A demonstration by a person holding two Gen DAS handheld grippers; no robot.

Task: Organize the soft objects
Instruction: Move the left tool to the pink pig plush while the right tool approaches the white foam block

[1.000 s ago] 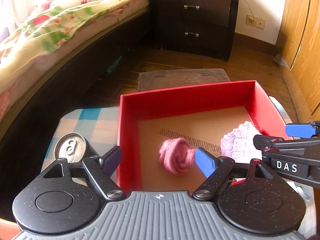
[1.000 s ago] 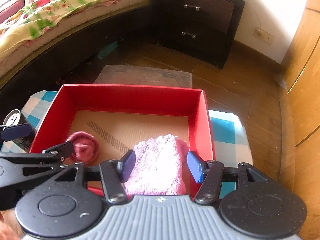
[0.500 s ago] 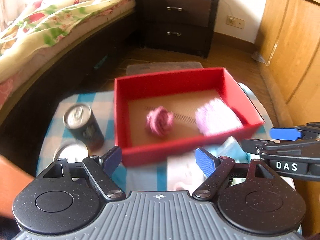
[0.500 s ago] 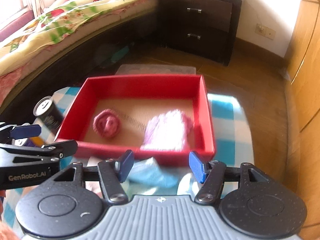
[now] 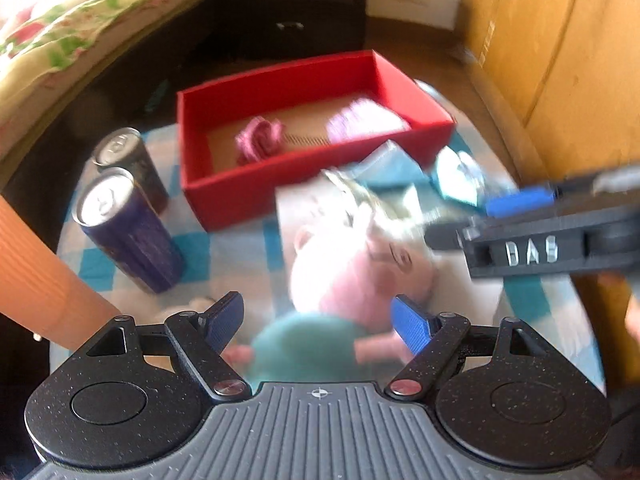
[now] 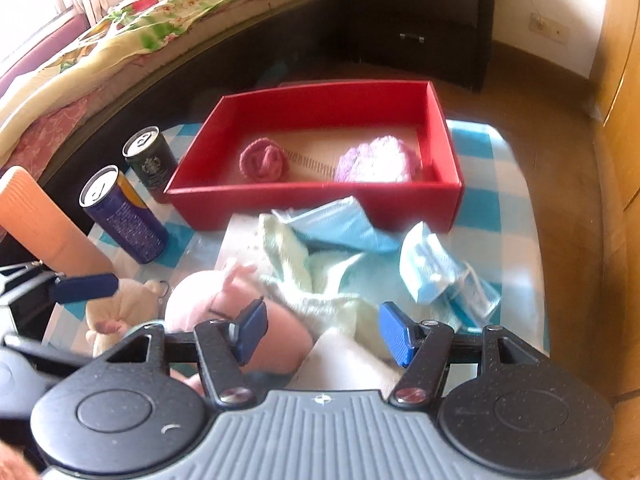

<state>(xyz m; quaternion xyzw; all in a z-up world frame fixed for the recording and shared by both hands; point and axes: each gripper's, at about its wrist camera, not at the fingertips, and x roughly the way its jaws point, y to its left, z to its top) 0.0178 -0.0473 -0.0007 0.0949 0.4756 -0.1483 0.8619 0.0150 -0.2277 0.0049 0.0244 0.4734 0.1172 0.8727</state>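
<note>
Sunlit bedroom floor and a dark nightstand lie behind a small tabletop covered in blue-and-white check, with a bed under a floral quilt along the left.

On the far half of the tabletop stands a red box, open at the top. Inside it, a rolled dark-pink knit lies toward the left and a fluffy lilac knit toward the right, apart from each other. Left of the box stand two drink cans: a dark green can nearer the box's corner and a purple can closer to the camera. An orange ribbed object rises at the left edge.

In front of the box is a loose heap: a pale green cloth, a folded blue cloth touching the box's front wall, and a crumpled blue packet to the right. A pink plush toy with a teal body lies at the near edge, blurred in the left view, and a cream plush sits just left of it.

Left tongs hover low over the pink plush toy with their blue pads spread wide apart, gripping nothing. Right tongs are likewise spread wide, poised over the pale green cloth and the toy's head, holding nothing.
</note>
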